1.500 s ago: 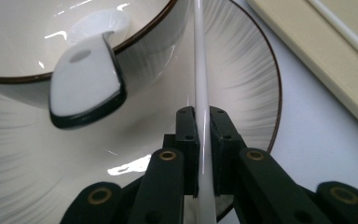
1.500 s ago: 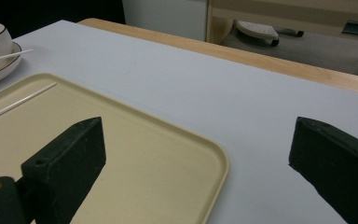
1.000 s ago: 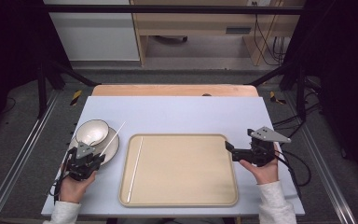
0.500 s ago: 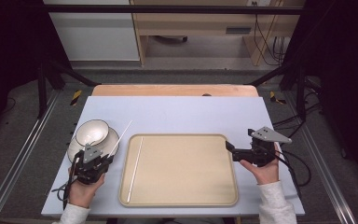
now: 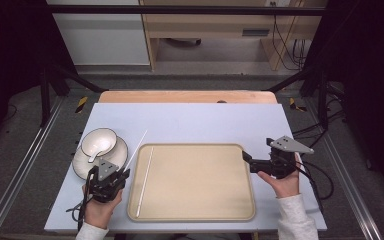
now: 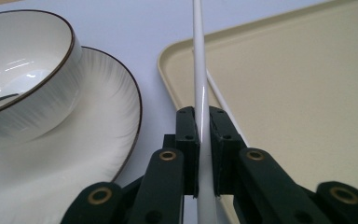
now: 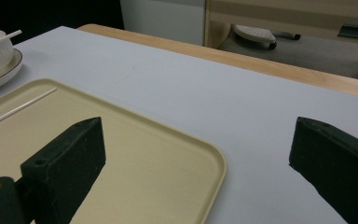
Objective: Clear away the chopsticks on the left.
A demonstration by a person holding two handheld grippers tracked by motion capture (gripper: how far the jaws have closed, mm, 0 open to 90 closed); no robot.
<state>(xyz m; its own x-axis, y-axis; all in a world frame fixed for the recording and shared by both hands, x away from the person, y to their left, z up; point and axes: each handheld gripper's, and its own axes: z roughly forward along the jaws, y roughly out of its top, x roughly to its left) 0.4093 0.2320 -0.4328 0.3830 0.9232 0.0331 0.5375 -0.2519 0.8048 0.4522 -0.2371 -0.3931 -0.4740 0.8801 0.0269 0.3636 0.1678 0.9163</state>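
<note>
My left gripper (image 5: 121, 174) (image 6: 199, 116) is shut on a thin white chopstick (image 5: 136, 149) (image 6: 198, 70), which slants up and away over the left rim of the beige tray (image 5: 195, 215) (image 6: 298, 88). A second white chopstick (image 5: 145, 180) (image 6: 224, 103) (image 7: 18, 108) lies inside the tray along its left side. My right gripper (image 5: 250, 162) (image 7: 198, 130) stands open at the tray's right edge with nothing between its jaws. The tray's near corner (image 7: 144, 154) lies below them.
A white bowl (image 5: 99, 141) (image 6: 23, 70) with a dark rim sits on a white plate (image 5: 82, 165) (image 6: 98, 126) left of the tray, close to my left gripper. The pale blue tabletop (image 5: 205, 122) runs back to a wooden edge (image 5: 185, 96).
My left hand has moved right, from beside the plate toward the tray's left edge, carrying the chopstick. The right hand has stayed still.
</note>
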